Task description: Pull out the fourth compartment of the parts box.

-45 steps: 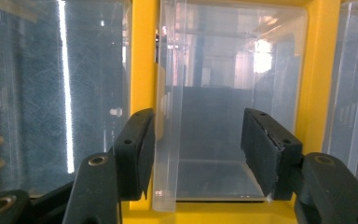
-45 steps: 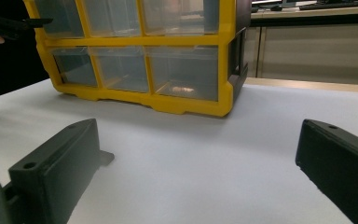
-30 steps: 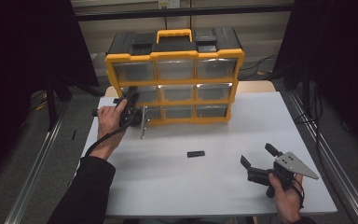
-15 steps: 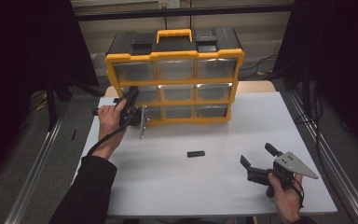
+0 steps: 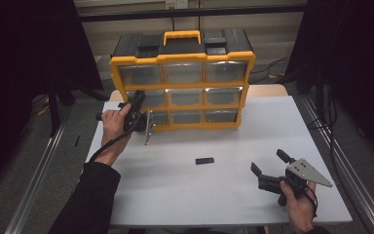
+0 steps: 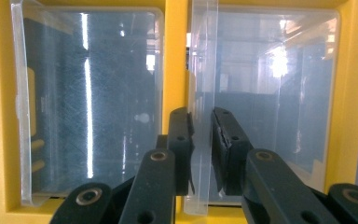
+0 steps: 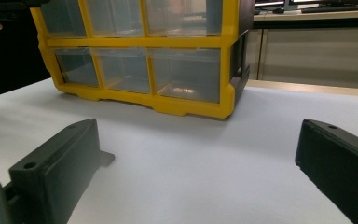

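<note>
White table (image 5: 175, 195) surface, nearest the person, carries the right gripper (image 5: 269, 165), resting in the hand with its fingers spread wide and nothing between them. Beyond it, near the table's middle, lies a small black block (image 5: 204, 160), apart from both grippers. Farther back, at the lower left corner of the yellow drawer organizer (image 5: 182, 80), the left gripper (image 6: 200, 140) meets the cabinet's front. Its fingers have just been closing, and now pinch the clear pull tab (image 6: 200, 116) of a transparent drawer (image 6: 270, 107), which sits shut in its yellow frame in the bottom row. Judged from this, the grasp is made and the drawer is ready to be drawn out. Compared with the frame a second earlier, both hands occupy the same places and the block has not shifted; only the left fingers have narrowed.
</note>
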A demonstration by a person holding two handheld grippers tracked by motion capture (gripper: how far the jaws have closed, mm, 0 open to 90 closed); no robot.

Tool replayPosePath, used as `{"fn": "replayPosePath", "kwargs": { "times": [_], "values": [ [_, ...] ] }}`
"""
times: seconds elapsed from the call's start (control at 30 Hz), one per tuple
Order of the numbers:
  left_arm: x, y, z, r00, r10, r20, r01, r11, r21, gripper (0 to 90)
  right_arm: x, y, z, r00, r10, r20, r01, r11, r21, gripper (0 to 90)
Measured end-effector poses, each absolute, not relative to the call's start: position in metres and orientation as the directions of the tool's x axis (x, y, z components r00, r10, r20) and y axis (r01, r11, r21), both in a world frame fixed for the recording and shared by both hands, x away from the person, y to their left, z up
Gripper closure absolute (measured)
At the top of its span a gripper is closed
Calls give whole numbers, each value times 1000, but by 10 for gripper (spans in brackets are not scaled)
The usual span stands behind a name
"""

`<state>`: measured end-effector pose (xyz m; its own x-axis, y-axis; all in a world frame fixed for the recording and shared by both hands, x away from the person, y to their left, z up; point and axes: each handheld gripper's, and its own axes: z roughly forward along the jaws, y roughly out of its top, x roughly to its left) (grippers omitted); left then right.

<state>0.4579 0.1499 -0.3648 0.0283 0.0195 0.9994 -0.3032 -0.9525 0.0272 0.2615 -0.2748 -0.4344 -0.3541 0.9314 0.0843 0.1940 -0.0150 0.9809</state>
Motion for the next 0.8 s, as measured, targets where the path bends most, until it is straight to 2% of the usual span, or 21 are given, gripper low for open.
{"fn": "replayPosePath", "kwargs": {
  "times": [0.8],
  "values": [
    [452, 151, -365, 27, 22, 999, -307, -951, 29, 792, 260, -276, -435, -394, 918, 57, 169, 11, 986, 0]
  ]
}}
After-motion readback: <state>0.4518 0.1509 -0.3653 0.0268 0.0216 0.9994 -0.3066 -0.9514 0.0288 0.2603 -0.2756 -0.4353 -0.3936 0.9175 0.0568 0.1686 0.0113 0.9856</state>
